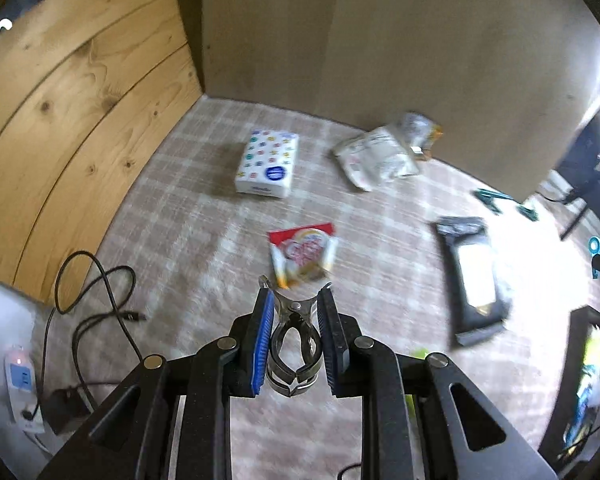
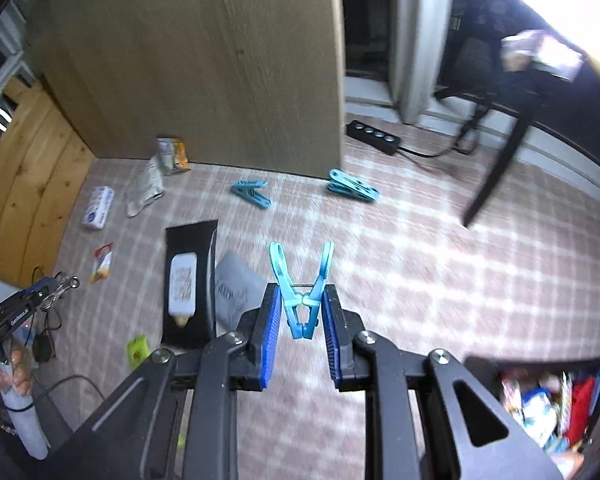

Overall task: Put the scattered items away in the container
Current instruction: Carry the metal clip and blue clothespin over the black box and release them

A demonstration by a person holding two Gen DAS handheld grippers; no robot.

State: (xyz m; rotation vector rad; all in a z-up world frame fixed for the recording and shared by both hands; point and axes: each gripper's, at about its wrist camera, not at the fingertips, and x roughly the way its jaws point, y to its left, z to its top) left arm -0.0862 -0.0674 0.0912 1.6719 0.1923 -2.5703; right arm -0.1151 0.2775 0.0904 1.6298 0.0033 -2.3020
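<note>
Left wrist view: my left gripper [image 1: 296,296] is clamped on a metal clip [image 1: 295,340], high above the checked carpet [image 1: 204,248]. Right wrist view: my right gripper [image 2: 302,304] pinches a blue clothespin [image 2: 302,292]; the container [image 2: 556,404] sits lower right.

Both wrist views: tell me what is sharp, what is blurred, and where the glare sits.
Left wrist view: metal clip sharp, snack packet and rug smeared. Right wrist view: blue peg fairly crisp, rug streaked, window glare blown out at top right.
</note>
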